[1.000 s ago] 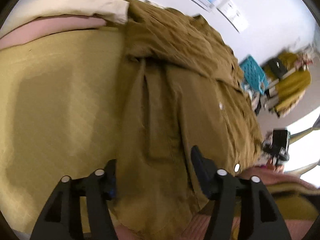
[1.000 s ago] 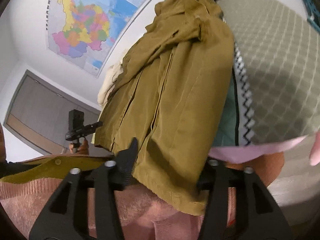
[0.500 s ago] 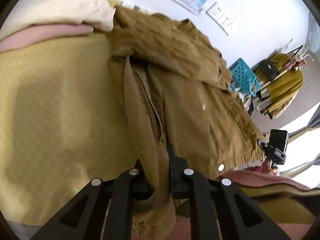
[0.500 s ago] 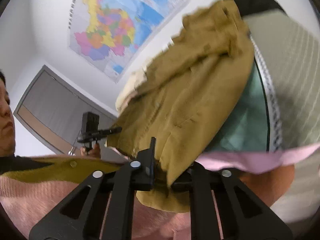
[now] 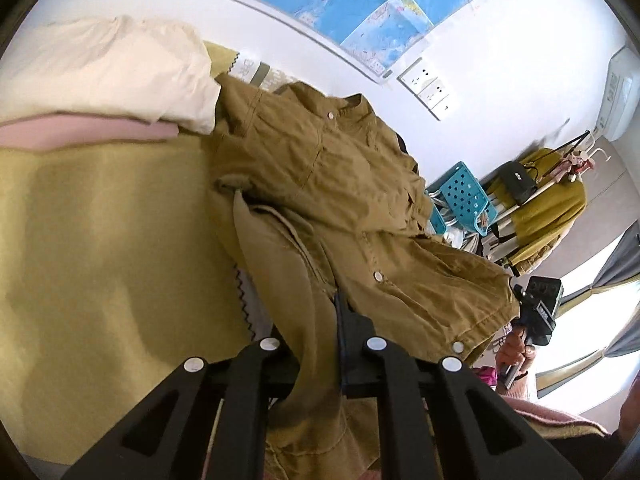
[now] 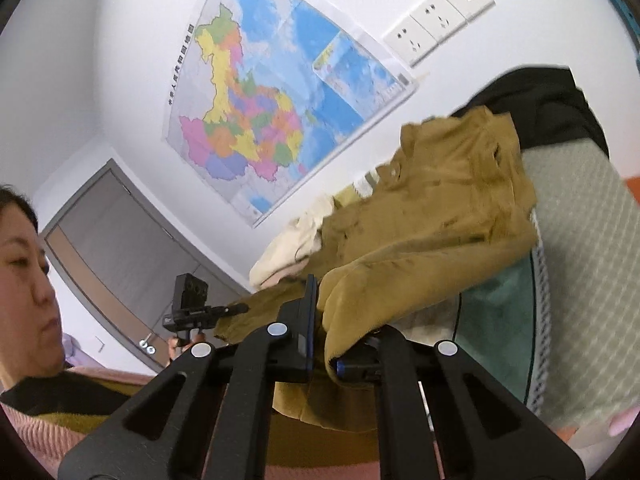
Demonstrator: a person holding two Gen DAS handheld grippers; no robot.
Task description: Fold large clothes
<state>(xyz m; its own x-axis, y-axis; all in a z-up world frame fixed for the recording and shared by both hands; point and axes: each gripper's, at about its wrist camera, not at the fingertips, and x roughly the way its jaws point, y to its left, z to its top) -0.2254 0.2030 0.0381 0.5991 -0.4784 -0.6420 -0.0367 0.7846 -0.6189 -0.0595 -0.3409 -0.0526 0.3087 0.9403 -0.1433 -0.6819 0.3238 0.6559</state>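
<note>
On bed, jacket [image 5: 360,208] hem now lifted

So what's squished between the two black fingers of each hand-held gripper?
Brown jacket cloth. The left wrist view shows the left hand-held gripper shut on its hem; the right wrist view shows the right hand-held gripper shut on another edge.

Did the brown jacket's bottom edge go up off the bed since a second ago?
Yes. The brown jacket, clamped in the left gripper and right gripper, has lifted from the yellow bedspread.
</note>
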